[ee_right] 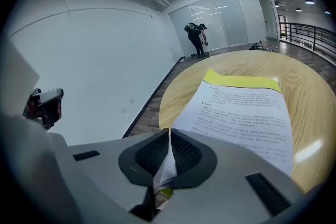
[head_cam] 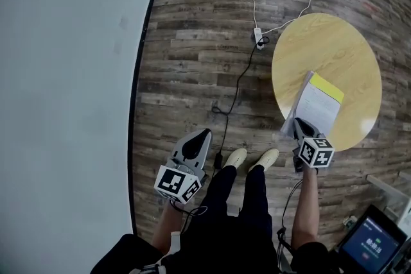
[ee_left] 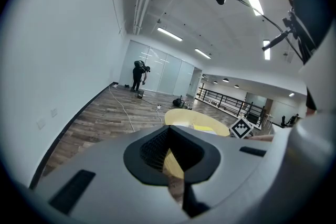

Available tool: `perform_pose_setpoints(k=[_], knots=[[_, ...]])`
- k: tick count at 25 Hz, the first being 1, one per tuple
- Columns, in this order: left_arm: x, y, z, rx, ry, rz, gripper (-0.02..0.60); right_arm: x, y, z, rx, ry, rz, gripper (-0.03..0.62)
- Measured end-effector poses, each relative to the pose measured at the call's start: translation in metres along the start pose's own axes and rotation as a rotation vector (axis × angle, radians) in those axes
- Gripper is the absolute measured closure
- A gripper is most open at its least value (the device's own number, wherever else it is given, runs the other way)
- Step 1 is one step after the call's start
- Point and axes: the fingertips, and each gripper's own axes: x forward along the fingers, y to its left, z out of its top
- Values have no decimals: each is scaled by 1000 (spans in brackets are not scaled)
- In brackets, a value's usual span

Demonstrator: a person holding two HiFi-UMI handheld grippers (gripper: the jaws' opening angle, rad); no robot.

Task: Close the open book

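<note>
On a round wooden table (head_cam: 334,42) to the person's right lies the open book (head_cam: 319,106). A white printed page faces up and a yellow band shows at its far end. Its long axis runs away from the person, slanting slightly to the right, and its near end sits close to the table's near rim.

The right gripper (head_cam: 300,128) is at that near end. Its own view shows the jaws closed on a thin sheaf of white leaves (ee_right: 167,162), with a sliver of yellow below them. The rest of the book stretches straight ahead of the fingertips, so closing it probably means carrying these pinched leaves across the page. I cannot tell where the spine runs.

The left gripper (head_cam: 202,138) hangs well apart from the table, over bare wood-plank floor (head_cam: 186,61) on the person's left. Its jaws are together with nothing between them. The right hand is plainly the nearer one.

Nothing else rests on the table. A white cable (head_cam: 247,3) and a power strip (head_cam: 259,37) lie on the floor beyond it. The person's pale shoes (head_cam: 236,157) are between the grippers, a lit screen (head_cam: 372,240) sits at lower right, and a white wall (head_cam: 64,74) fills the left. A distant person (ee_right: 197,36) stands by glass doors.
</note>
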Motion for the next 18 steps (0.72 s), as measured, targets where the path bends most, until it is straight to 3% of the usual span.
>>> perform_pose_setpoints(k=[16,18], knots=[[-3,2,-3,-3,13,-2,583,4,7,-1,-36,-1,11,574],[-4,2,0,1,8,-1,583,6,11,-2,-56,9,14,548]])
